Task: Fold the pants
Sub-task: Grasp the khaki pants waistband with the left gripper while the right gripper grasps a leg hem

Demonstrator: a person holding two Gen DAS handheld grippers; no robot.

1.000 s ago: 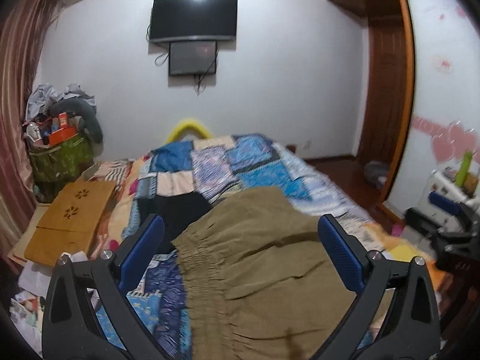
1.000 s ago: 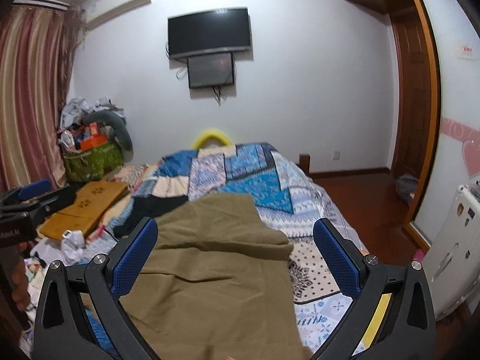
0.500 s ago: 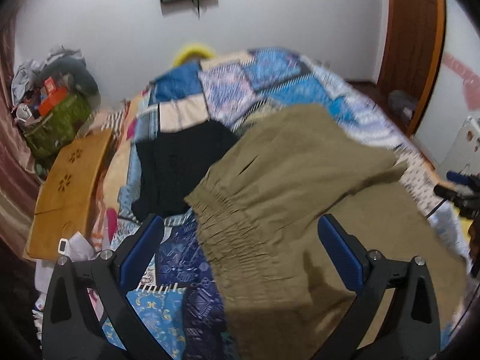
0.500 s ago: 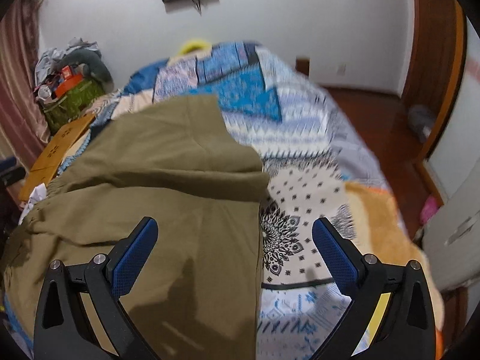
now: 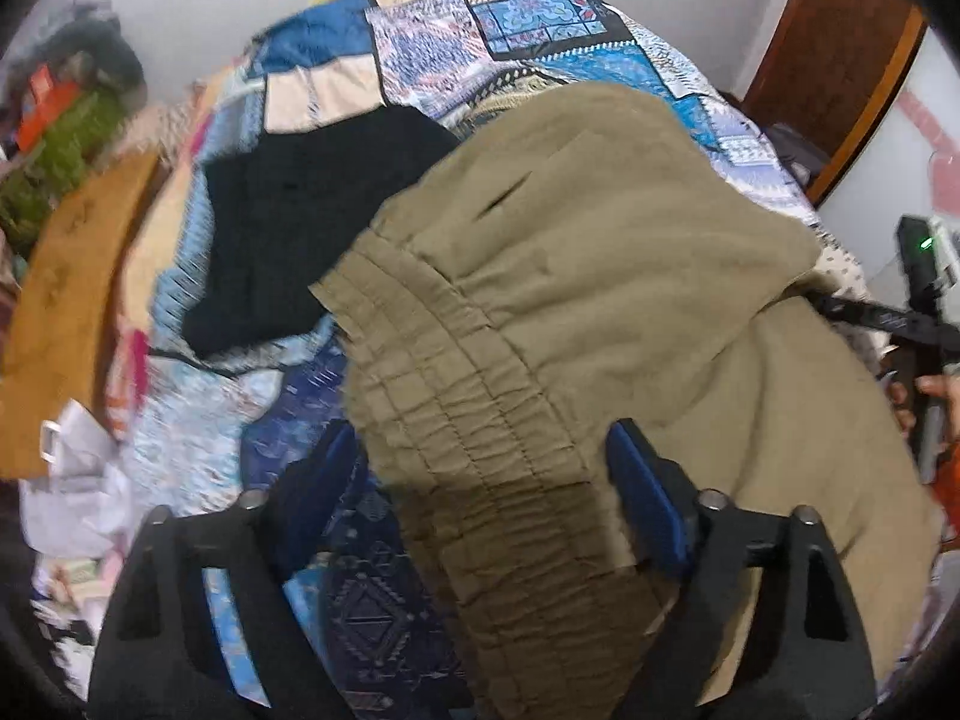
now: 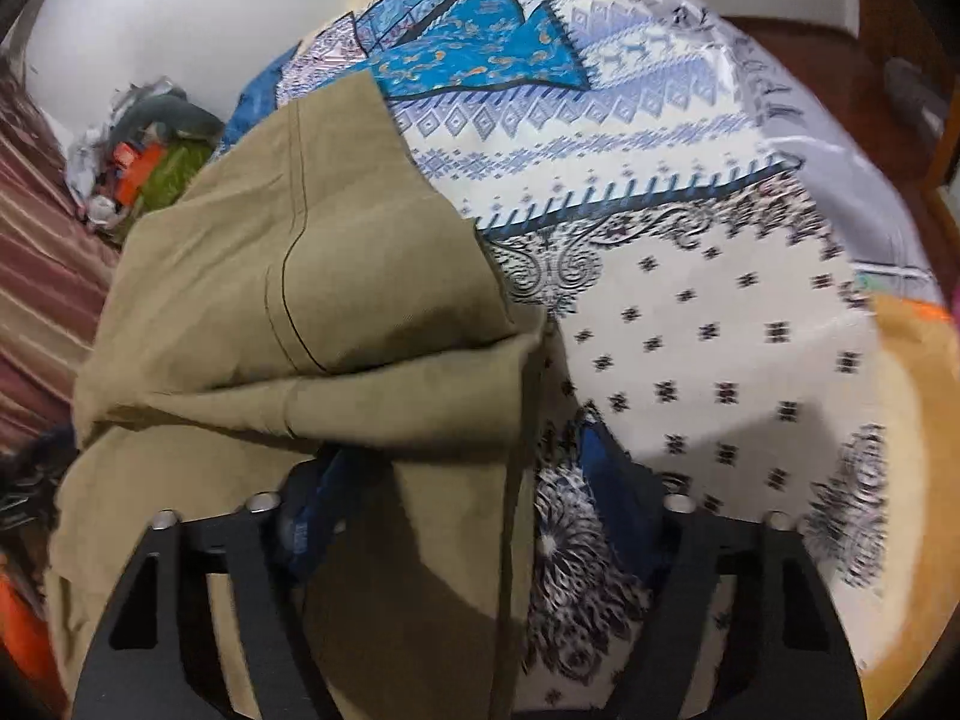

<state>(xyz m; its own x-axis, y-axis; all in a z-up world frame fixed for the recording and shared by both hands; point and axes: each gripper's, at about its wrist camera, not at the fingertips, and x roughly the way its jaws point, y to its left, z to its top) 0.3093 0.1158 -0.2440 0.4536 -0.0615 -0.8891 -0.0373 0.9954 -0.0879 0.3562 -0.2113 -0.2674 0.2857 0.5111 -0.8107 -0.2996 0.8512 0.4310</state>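
the olive pants (image 5: 600, 276) lie partly folded on the patchwork quilt (image 6: 690, 180) of the bed, next to a black garment (image 5: 312, 222). the left gripper (image 5: 480, 480) is closing with the elastic waistband (image 5: 456, 420) between its pads, not yet pressed. the right gripper (image 6: 456, 480) is closing around a pant-leg edge, its grip unclear. a green bag (image 6: 168, 174) by the wall holds clutter.

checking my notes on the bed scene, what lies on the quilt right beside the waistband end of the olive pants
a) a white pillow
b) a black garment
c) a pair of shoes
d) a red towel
b: in the left wrist view a black garment lies flat on the patchwork quilt, just left of the gathered waistband of the olive pants.
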